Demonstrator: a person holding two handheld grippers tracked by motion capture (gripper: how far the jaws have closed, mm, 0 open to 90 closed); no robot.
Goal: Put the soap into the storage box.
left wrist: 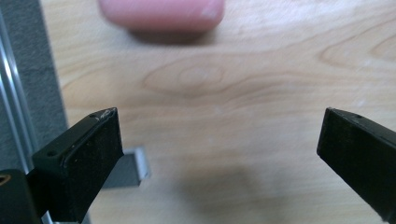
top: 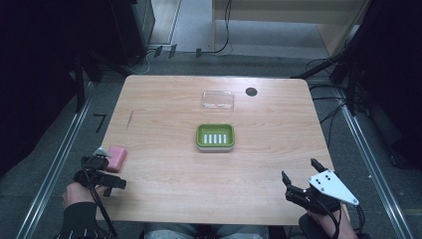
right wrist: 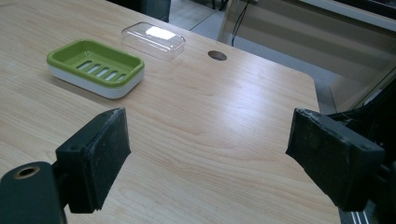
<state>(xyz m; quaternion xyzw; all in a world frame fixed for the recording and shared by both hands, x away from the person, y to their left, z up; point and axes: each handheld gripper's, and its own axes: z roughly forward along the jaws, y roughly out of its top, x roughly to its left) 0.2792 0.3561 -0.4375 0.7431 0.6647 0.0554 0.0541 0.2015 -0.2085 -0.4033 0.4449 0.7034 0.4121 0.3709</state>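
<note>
While hovering at the near left corner of the bench (top: pixel 164 194), left gripper (left wrist: pixel 219 140) sitting with fingers (left wrist: pixel 88 158) spread wide, nothing between them, just bare wood grain. Pink soap bar (left wrist: pixel 161 14) lying flat on the bench just past the fingertips, a bit left of centre in the left gripper view, apart from both fingers and not touched. From the high view, same soap (top: pixel 117 158) right at the left edge of the bench, just beyond the left gripper (top: pixel 99 167). Over at the near right corner, right gripper (top: pixel 301 174) also wide open, fingers (right wrist: pixel 95 156) holding nothing. Further out, mid-bench, green soap dish (top: pixel 215 136) with a white base, slotted bottom, nothing in it. Beyond that, clear plastic lid (top: pixel 218 100) lying on the bench on its own, well apart from the soap. Next to the lid, small dark round hole (top: pixel 251 91) near the far edge.
</note>
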